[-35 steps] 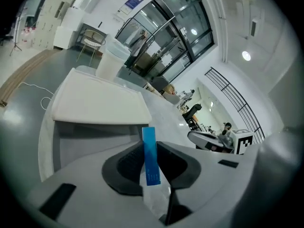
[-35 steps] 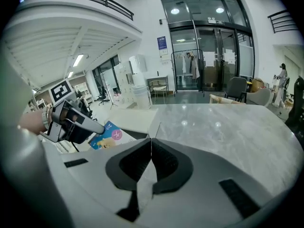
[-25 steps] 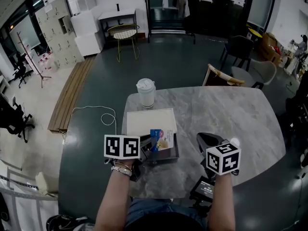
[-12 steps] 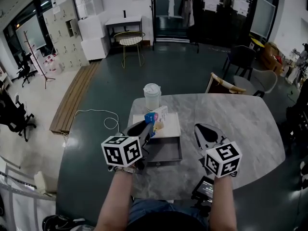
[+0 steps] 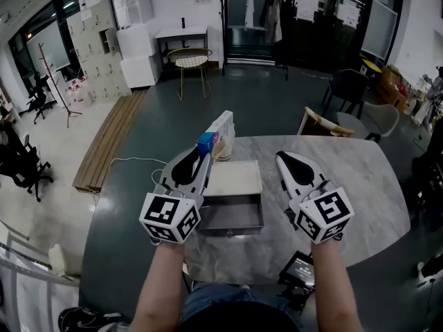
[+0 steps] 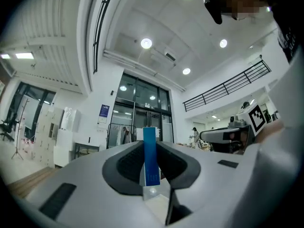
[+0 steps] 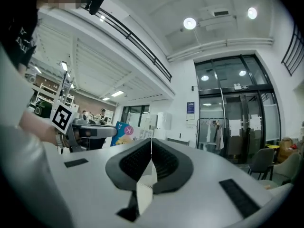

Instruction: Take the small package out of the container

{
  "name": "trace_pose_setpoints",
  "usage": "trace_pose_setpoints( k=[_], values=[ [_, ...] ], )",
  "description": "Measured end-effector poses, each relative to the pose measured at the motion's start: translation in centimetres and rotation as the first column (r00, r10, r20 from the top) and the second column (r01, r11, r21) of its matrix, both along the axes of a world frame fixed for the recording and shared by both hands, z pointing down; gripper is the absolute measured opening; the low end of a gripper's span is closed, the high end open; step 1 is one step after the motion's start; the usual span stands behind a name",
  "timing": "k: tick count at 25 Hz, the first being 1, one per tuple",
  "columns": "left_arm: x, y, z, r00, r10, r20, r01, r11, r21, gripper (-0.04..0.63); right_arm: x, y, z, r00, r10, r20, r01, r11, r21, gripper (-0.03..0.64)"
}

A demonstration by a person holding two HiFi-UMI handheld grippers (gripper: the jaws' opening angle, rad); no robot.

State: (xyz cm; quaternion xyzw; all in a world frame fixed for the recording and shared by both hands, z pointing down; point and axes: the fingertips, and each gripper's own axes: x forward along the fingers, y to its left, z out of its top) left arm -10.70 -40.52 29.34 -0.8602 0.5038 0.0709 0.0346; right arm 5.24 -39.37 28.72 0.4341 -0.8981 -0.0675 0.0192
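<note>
In the left gripper [image 5: 202,159] sits one small package [image 5: 220,131], outside one container [image 5: 232,225].

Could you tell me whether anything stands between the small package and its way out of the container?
Nothing visible does. The left gripper is shut on the small package, holding it in the air, raised clear of the open container.

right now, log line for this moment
left claw: shut on package | package: up, clear of box | right claw: shut, empty | box: open on table
</note>
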Motion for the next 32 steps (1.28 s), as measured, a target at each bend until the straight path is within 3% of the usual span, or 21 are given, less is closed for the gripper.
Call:
trace_pose_setpoints(
  k=[4,11,16,21,32],
  values=[
    [-1.1,0.9,-0.9,1.0,-0.024,0.009,0.024,0.998,0.055,0.081,-0.7,0.5,-0.8,0.997,-0.007,-0.074,0.01,0.999,0.04,0.026],
    [-2.9,2.5,-1.8,0.998,-0.069,0.01,0.067,0.992,0.104,0.083,0.9,0.5,-0.9,0.997,0.077,0.018,-0.077,0.997,0.004,0.026],
    [-4.3,4.0,-2.3,0.996,-0.091,-0.024,0.093,0.99,0.105,0.081,1.5,1.6,-1.2,0.99,0.071,0.118,-0.063,0.995,-0.071,0.026],
    [-4.2,4.7,-2.6,0.995,-0.098,-0.031,0.101,0.988,0.114,0.083,2.7,3.4,-2.2,0.989,0.083,0.124,-0.084,0.996,0.007,0.025],
    [-3.5,4.8,-2.3,0.995,-0.095,-0.007,0.095,0.989,0.116,0.083,1.3,3.6,-0.7,0.994,0.055,0.099,-0.057,0.998,0.01,0.025]
  ],
)
